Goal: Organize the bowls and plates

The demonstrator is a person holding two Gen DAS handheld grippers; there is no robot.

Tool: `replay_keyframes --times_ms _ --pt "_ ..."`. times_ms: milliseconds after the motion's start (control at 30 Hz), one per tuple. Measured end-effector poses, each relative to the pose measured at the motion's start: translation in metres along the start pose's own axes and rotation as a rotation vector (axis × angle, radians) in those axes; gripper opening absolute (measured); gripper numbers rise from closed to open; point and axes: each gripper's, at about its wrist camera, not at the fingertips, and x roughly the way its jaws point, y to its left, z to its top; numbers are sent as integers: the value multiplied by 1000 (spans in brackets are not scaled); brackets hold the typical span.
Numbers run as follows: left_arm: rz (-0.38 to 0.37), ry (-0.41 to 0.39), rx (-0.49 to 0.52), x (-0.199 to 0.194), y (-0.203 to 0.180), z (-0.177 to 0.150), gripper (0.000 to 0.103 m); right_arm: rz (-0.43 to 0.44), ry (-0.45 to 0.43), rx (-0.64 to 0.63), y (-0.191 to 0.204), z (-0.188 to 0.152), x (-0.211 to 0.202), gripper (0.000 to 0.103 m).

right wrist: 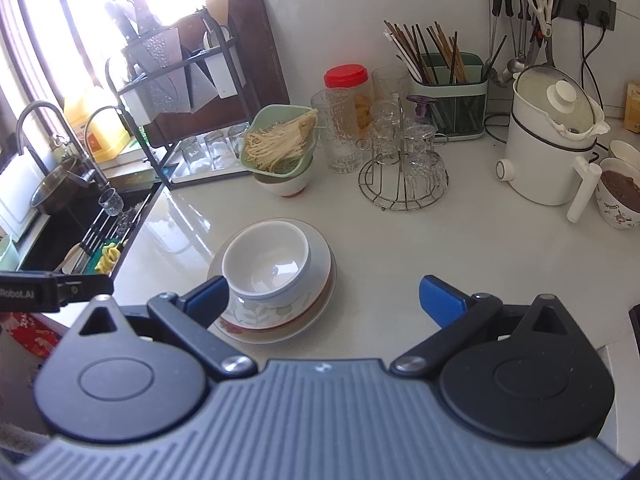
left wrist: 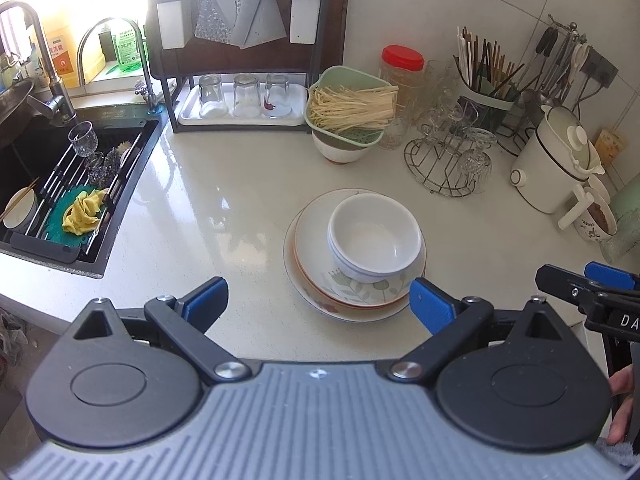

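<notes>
A stack of plates [left wrist: 316,288] with floral and orange rims sits on the white counter, and stacked white bowls [left wrist: 374,236] rest on it. The same plates [right wrist: 304,304] and bowls [right wrist: 266,266] show in the right wrist view. My left gripper [left wrist: 320,300] is open and empty, just in front of the stack, its right pad [left wrist: 432,306] near the plate rim. My right gripper [right wrist: 324,296] is open and empty, to the right of the stack, its left pad [right wrist: 208,300] close to the bowl's side. The right gripper also shows in the left wrist view [left wrist: 584,284].
A sink [left wrist: 60,184] with a rack, glass and yellow cloth lies left. A dish rack with glasses [left wrist: 244,96], a green colander of noodles over a bowl [left wrist: 348,112], a wire glass stand [left wrist: 452,164], a chopstick holder [right wrist: 448,92] and a white cooker [right wrist: 548,140] line the back.
</notes>
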Motion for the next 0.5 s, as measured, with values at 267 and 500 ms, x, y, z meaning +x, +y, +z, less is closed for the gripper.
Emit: replay_keyframes --times_ms 267,500 --pt "-17 -15 -18 -1 3 -2 99 13 -7 -14 2 1 1 103" --pt "-16 -9 -32 0 5 -2 99 13 -7 -13 2 1 3 103"
